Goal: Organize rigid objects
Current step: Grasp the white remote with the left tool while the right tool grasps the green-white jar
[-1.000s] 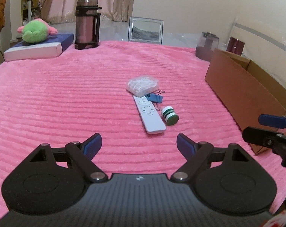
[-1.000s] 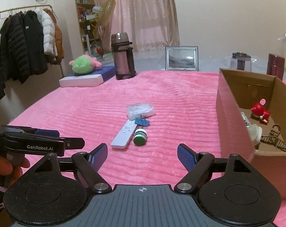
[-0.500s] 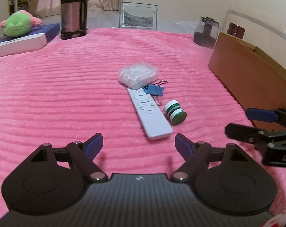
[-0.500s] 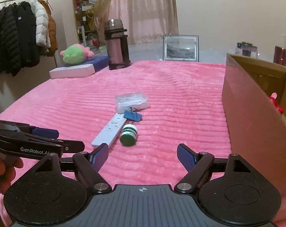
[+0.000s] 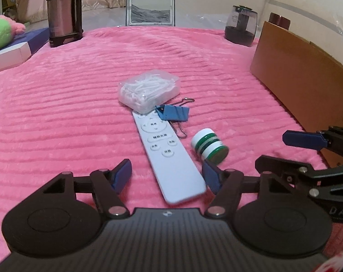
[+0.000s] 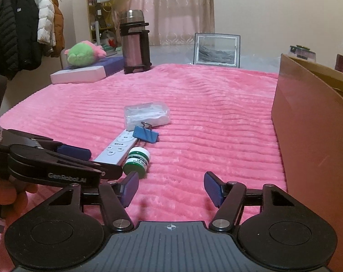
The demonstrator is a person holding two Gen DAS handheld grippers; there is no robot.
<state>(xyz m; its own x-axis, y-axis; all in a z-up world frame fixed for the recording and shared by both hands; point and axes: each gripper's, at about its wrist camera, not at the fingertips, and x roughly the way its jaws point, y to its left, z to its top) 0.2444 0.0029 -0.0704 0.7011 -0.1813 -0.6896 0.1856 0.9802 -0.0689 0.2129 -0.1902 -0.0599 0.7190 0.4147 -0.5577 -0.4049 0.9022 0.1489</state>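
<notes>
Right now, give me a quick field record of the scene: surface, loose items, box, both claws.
surface: pink ribbed blanket
loose items: white remote, blue binder clip overlapping its far end, clear packet of white pieces, green-and-white jar on its side
box: cardboard box, right of the items
left claw: jaws closing, remote's near end between them, pads not yet touching
right claw: jaws closing, nothing between them

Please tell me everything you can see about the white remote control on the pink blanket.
The remote control is a long, slim white bar, plastic by its look, with white buttons on its far half. It lies flat, face up, on the pink blanket. The blue binder clip overlaps its far end. Its near end lies between the open, closing left tongs, untouched.
</notes>
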